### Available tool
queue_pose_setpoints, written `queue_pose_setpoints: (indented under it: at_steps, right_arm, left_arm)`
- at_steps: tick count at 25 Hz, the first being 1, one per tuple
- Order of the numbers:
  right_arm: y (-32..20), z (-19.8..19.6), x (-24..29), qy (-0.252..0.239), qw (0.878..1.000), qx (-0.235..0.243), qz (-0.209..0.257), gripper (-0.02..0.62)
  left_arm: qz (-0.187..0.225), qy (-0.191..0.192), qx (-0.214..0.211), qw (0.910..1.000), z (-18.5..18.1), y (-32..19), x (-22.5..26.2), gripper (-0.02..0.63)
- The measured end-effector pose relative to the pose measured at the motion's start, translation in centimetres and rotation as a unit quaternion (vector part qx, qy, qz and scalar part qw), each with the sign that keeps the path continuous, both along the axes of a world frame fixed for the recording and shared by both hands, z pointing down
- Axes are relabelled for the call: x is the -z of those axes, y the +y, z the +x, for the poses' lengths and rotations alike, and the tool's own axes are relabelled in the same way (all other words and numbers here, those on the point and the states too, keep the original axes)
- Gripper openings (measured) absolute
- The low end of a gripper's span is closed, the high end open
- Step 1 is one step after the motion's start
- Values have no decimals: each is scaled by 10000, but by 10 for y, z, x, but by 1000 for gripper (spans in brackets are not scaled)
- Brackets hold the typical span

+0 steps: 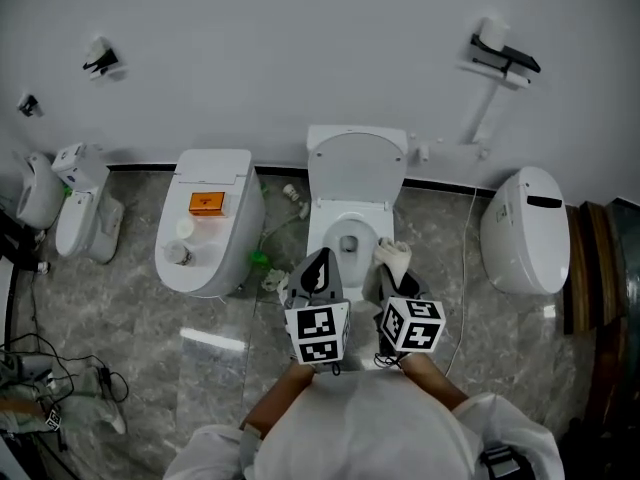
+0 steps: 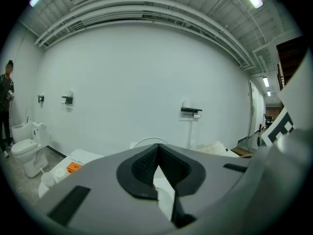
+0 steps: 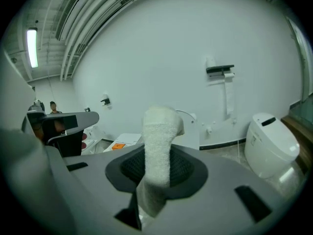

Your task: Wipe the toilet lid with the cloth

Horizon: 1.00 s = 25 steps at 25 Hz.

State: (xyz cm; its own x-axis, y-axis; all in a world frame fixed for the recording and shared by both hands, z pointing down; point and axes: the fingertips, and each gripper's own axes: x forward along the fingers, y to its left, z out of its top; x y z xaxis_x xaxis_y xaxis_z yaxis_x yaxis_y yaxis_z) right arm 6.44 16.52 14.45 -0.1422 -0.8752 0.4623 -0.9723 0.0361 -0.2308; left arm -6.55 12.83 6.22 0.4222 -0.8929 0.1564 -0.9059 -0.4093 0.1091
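Observation:
The middle toilet stands straight ahead with its white lid (image 1: 357,168) raised against the wall and the bowl (image 1: 347,240) uncovered. My right gripper (image 1: 393,276) is shut on a rolled white cloth (image 1: 393,256), which sticks up beyond the jaws over the bowl's right rim. In the right gripper view the cloth (image 3: 159,146) fills the gap between the jaws, with the lid (image 3: 190,127) behind it. My left gripper (image 1: 321,260) hovers beside it at the bowl's front left, shut with nothing in it. The left gripper view shows those jaws (image 2: 157,154) meeting, with the lid's edge (image 2: 146,142) just above.
A closed toilet (image 1: 207,230) bearing an orange item (image 1: 207,203) stands to the left, and another closed one (image 1: 525,230) to the right. A small toilet (image 1: 85,213) and floor cables (image 1: 40,368) are far left. A paper holder (image 1: 503,58) hangs on the wall. A person (image 2: 7,102) stands far left.

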Motion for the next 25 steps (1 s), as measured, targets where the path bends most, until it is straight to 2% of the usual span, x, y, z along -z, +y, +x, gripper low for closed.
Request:
queue_pose_setpoints:
  at_steps: [6, 10, 14, 18, 22, 25]
  right_arm:
    - [-34, 4, 6, 42, 9991, -334, 276, 86]
    - [-68, 5, -7, 95, 9991, -246, 335, 86]
    - [-109, 8, -31, -96, 9991, -231, 338, 86]
    - [-141, 5, -58, -291, 9991, -154, 259, 86]
    - [-184, -4, -71, -244, 9979, 26, 603, 86]
    - [-218, -12, -81, -285, 9956, 129, 884, 86]
  left_arm:
    - [-96, 7, -174, 9998, 2, -50, -15, 11]
    - [-322, 105, -123, 9994, 10, -82, -40, 11]
    - [-451, 178, 13, 9988, 13, -114, -59, 11]
    - [-354, -8, 93, 9993, 11, -144, -83, 11]
    - [-6, -265, 288, 9992, 5, -186, -105, 11]
    - [131, -174, 437, 9988, 1, -221, -119, 11]
